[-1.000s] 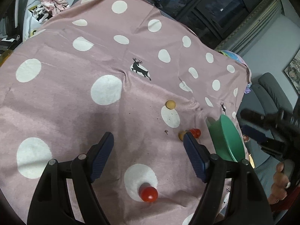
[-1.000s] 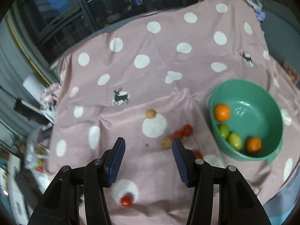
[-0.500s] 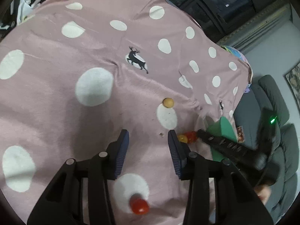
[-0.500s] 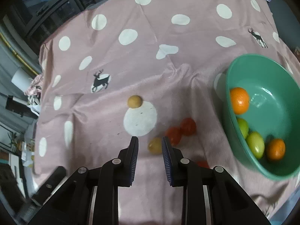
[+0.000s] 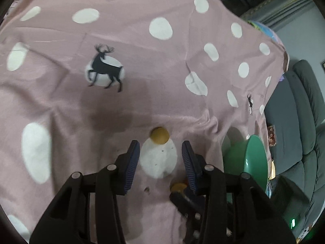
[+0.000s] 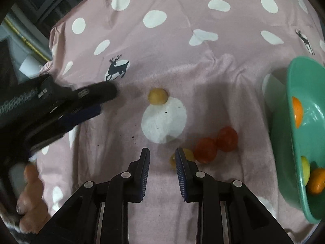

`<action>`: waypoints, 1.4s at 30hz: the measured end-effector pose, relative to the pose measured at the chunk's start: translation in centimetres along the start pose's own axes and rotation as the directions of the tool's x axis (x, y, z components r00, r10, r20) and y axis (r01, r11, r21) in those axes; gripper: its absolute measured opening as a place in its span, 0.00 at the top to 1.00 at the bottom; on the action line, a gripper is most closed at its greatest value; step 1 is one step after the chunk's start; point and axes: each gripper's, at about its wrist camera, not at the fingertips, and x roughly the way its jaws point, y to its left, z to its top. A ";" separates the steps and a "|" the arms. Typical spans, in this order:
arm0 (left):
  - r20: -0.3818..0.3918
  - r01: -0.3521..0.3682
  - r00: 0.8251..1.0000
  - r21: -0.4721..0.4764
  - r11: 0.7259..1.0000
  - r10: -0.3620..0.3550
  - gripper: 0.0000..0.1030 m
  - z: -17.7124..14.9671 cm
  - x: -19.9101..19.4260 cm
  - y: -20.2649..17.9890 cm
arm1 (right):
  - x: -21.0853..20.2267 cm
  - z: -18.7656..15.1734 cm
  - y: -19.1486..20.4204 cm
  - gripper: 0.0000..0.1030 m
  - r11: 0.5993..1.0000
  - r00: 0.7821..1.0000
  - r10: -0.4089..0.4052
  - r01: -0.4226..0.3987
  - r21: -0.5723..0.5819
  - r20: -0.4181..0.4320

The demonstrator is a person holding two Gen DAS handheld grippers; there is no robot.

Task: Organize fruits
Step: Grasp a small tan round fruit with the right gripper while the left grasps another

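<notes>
Across the worktop: pink fleece cloth (image 6: pixel 203 65) with white dots and black deer prints covers it, rumpled in folds near the middle.
Left gripper (image 5: pixel 160 152): black frame with blue ribbed pads, pointing down at the cloth; jaws part-way apart with nothing between them, a large white dot showing in the gap.
Right gripper (image 6: pixel 162 158): same build; jaws drawn close together, a narrow gap left, nothing clamped.
Tan round fruit (image 5: pixel 159 135): lies on the cloth at the far edge of the large white dot, just beyond the left jaws' tips.
Small yellow fruit (image 6: pixel 187 155): sits just outside the right gripper's right-hand pad, partly hidden by it; whether they touch cannot be told.
Two red tomatoes (image 6: pixel 216 144): side by side and touching, right of the yellow fruit, between it and the bowl.
Green plastic bowl (image 6: pixel 292 126): at the right edge of the cloth; inside it two orange fruits (image 6: pixel 297 111) and a yellow-green one (image 6: pixel 305 169).
Person's hand (image 6: pixel 30 191): blurred at lower left of the right wrist view, gripping the left tool's handle.
Grey sofa (image 5: pixel 300 122): beyond the cloth's right edge.
</notes>
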 end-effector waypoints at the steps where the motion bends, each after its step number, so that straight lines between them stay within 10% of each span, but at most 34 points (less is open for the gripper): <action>1: -0.012 -0.003 1.000 -0.004 1.000 0.003 0.59 0.2 0.6 -0.1 | 0.0 0.0 0.0 0.72 1.000 1.000 -0.007 0.007 -0.006 -0.001; 27: -0.075 -0.064 0.995 -0.051 0.997 0.060 0.74 1.2 6.0 0.1 | 2.3 0.1 -1.3 0.73 1.000 0.998 -0.007 0.008 0.007 -0.056; 42: 0.132 -0.075 0.989 0.060 0.995 0.067 0.74 -1.0 -2.0 -3.8 | -2.1 -0.3 -1.9 0.73 0.995 0.993 0.100 -0.101 0.019 0.056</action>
